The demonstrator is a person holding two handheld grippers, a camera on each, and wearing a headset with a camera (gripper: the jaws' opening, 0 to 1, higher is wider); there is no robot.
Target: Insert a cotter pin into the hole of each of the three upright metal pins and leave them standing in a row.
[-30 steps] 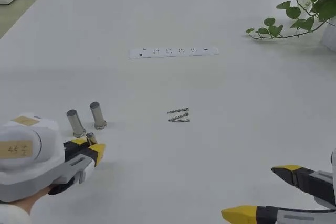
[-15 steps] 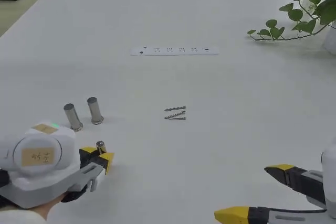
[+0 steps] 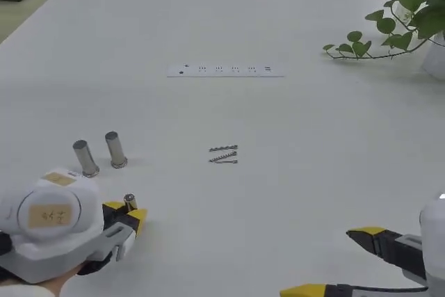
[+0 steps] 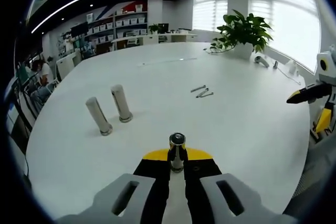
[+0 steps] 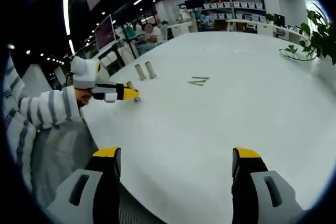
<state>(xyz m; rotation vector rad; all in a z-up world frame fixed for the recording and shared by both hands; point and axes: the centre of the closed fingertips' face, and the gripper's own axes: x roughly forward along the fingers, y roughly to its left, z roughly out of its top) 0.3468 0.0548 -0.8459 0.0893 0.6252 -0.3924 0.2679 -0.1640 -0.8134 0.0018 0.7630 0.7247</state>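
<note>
My left gripper [image 4: 177,157] is clamped on 1 pin [image 4: 177,147], held upright at the near left of the table [image 3: 313,137]. The other 2 pins [image 3: 83,158] stand just beyond it, side by side. Cotter pins [image 3: 224,155] lie together mid-table, well apart from both grippers. My right gripper [image 5: 176,156] is wide open, empty.

Two grey metal pins [image 3: 82,158] [image 3: 115,149] stand upright side by side on flanged bases, a third pin [image 4: 177,148] stands clamped in the left gripper [image 4: 177,161], and seemingly three thin cotter pins [image 3: 224,155] lie clustered well apart from them.
</note>
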